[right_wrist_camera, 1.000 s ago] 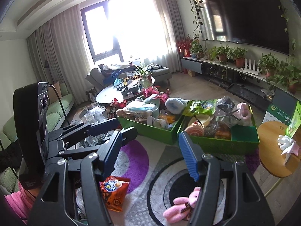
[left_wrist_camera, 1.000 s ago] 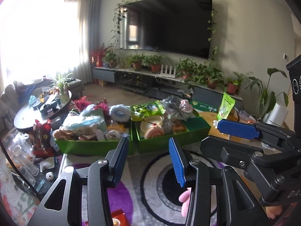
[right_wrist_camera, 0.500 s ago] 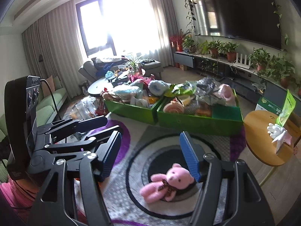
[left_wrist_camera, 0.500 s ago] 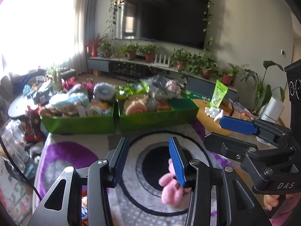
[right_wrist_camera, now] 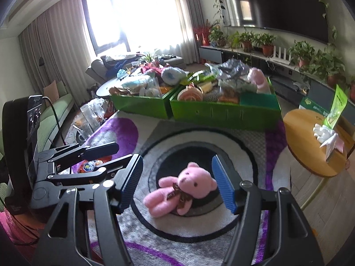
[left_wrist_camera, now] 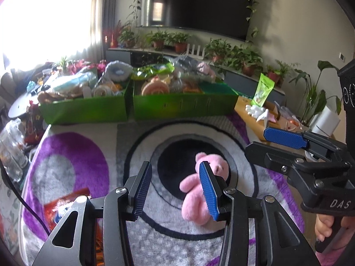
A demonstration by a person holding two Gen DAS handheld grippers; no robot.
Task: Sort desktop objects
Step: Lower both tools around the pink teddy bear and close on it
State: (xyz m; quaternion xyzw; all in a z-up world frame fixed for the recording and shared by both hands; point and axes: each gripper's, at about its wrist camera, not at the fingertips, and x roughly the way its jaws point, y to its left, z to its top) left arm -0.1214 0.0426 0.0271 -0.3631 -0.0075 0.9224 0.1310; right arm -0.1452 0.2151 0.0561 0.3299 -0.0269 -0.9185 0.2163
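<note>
A pink teddy bear (right_wrist_camera: 179,188) lies on the round-patterned rug (right_wrist_camera: 199,226), on its black centre; it also shows in the left wrist view (left_wrist_camera: 197,190). My right gripper (right_wrist_camera: 177,186) is open and hovers just above the bear, one blue pad on each side of it, not touching. My left gripper (left_wrist_camera: 175,190) is open and empty, with the bear partly behind its right pad. An orange snack bag (left_wrist_camera: 64,206) lies on the rug to the left. Two green bins (right_wrist_camera: 224,110) full of toys and packets stand at the rug's far edge.
A round wooden side table (right_wrist_camera: 310,146) with a white glove-shaped holder and a green packet stands at the right. Clear bottles (left_wrist_camera: 11,153) crowd the left edge. A dark coffee table, sofa, TV bench with potted plants lie beyond the bins.
Both grippers have dropped lower and tilted down toward the rug. The bear now sits between the right gripper's pads and looms larger. Both stay open.
</note>
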